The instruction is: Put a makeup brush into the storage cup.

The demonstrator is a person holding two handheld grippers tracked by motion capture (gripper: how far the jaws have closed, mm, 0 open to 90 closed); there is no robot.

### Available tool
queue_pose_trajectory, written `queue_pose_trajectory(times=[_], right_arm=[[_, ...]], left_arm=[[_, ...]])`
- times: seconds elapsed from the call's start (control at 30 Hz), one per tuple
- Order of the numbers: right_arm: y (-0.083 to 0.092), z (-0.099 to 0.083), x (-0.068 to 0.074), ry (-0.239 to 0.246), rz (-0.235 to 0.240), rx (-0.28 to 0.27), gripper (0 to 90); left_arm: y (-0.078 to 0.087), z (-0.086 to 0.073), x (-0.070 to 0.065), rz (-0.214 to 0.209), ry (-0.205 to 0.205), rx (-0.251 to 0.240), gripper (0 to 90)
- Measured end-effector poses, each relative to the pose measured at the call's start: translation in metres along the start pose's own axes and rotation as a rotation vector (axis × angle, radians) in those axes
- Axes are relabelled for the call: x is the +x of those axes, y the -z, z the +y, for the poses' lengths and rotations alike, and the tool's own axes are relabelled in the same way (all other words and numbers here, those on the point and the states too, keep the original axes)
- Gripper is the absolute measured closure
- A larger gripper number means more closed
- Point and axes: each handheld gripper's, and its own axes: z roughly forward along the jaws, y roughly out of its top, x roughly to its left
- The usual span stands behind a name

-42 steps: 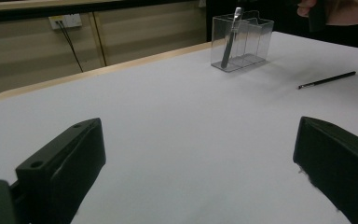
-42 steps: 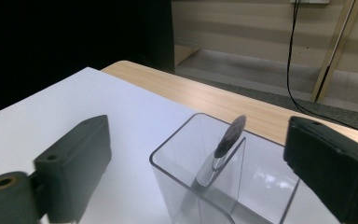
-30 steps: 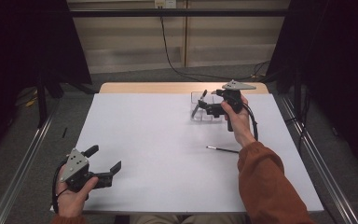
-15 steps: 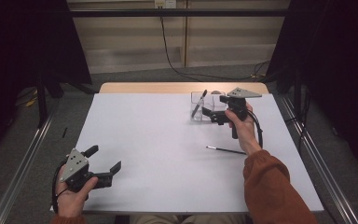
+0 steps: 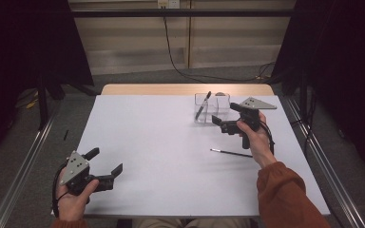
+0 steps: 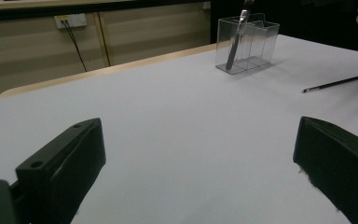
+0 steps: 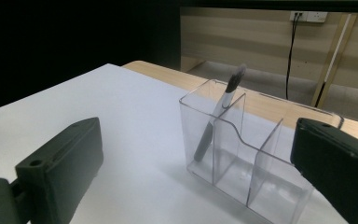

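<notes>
Right gripper (image 5: 221,124) — jaws spread wide, nothing between them, held just beside a clear plastic organizer (image 7: 242,154). One brush (image 7: 216,122) stands tilted in the organizer's nearest compartment, bristles up, leaning on the rim.

Second brush (image 5: 231,152) — lies flat on the table, near the right gripper on the person's side, well apart from the organizer. Likely light, thin and stiff with a smooth handle that may roll or slip; best taken mid-handle, jaws across its length.

Organizer — thin-walled, probably light and easy to nudge or tip.

Left gripper (image 5: 105,164) — jaws open, empty, well apart from all items.

Table (image 5: 142,142) — plain white top, wooden far edge. Room dim, dark curtains at the sides, pale wall with a socket and cable behind.
</notes>
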Motion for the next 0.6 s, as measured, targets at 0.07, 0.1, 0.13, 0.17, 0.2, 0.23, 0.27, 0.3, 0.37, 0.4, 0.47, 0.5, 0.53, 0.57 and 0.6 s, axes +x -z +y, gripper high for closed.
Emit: queue_pose_trajectory(times=[0.07,0.1,0.13,0.17,0.2,0.23,0.27,0.3,0.37,0.4,0.47,0.5,0.53,0.57,0.6], right_arm=[[0.004,-0.002,0.000,-0.005,-0.001,-0.003,1.2],[0.007,-0.003,0.001,-0.002,-0.007,-0.012,1.5],[0.009,-0.004,0.001,0.002,-0.010,-0.014,1.4],[0.012,-0.005,0.002,0.003,-0.007,-0.010,1.3],[0.014,-0.006,0.003,0.005,-0.006,-0.010,1.4],[0.018,-0.007,0.004,0.008,-0.006,-0.009,1.1],[0.020,-0.008,0.004,0.012,-0.008,-0.005,1.1],[0.023,-0.008,0.004,0.014,-0.010,-0.012,1.3],[0.030,-0.010,0.005,0.013,-0.018,-0.025,1.3],[0.032,-0.011,0.005,0.011,-0.026,-0.026,1.3],[0.038,-0.014,0.005,0.008,-0.033,-0.026,1.3],[0.041,-0.016,0.005,0.005,-0.033,-0.027,1.4],[0.044,-0.018,0.005,0.009,-0.036,-0.028,1.6],[0.047,-0.020,0.006,0.009,-0.040,-0.029,1.6],[0.050,-0.022,0.006,0.009,-0.041,-0.033,1.6]], left_arm=[[0.000,0.000,0.000,-0.001,0.001,-0.002,2.2],[0.000,0.000,0.000,-0.002,0.001,-0.004,2.2],[0.000,0.000,0.000,-0.003,0.000,-0.005,2.2],[0.001,0.000,0.000,-0.004,0.001,-0.007,2.2],[0.001,0.000,0.001,-0.008,0.001,-0.010,2.1],[0.001,0.000,0.001,-0.007,0.003,-0.010,2.2],[0.001,0.000,0.001,-0.006,0.003,-0.010,2.1],[0.001,0.000,0.002,-0.006,0.005,-0.011,2.1],[0.002,0.000,0.002,-0.005,0.008,-0.015,2.1],[0.002,0.000,0.002,-0.003,0.010,-0.016,2.0],[0.002,0.000,0.002,-0.003,0.013,-0.020,2.0],[0.002,0.000,0.002,0.002,0.011,-0.019,2.0],[0.003,0.000,0.002,0.000,0.014,-0.020,2.0],[0.003,0.000,0.003,-0.002,0.018,-0.022,2.0],[0.003,0.000,0.003,0.001,0.019,-0.022,2.0]])
